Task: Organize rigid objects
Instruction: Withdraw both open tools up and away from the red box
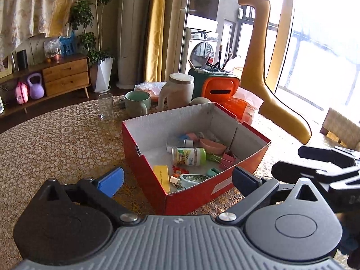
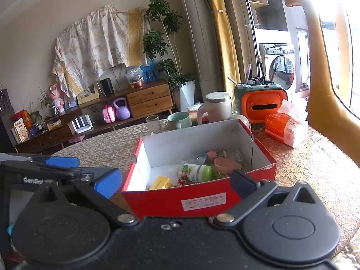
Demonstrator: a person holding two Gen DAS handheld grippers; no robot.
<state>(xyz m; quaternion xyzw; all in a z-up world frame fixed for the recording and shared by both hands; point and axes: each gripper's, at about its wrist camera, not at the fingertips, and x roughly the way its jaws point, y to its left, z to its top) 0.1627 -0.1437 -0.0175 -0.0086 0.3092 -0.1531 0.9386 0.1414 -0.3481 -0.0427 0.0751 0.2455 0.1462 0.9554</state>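
Sitting on the patterned table [image 1: 56, 144], a clear glass [image 1: 105, 105] stands at the left, with a pale green mug [image 1: 137, 104] just to its right and a white lidded jug [image 1: 177, 92] beyond that. Further right, the red cardboard box [image 1: 146, 173] lies open-topped near the table's middle. Inside it are a yellow case [image 1: 162, 176], a green-capped bottle [image 1: 189, 156] lying on its side, a pink dish [image 1: 212, 146], pink binder clips [image 1: 227, 158] and other small bits too jumbled to name. Behind the box stand an orange and green container [image 1: 220, 87] and an orange packet [image 1: 243, 110].

The left gripper [image 1: 177, 178] hovers at the box's near corner, jaws spread wide and empty, the corner showing between them. The right gripper [image 2: 175, 180] hangs before the box's labelled long side, its fingers likewise far apart and gripping nothing. A yellow giraffe figure [image 1: 258, 45] stands at the far right by the window.
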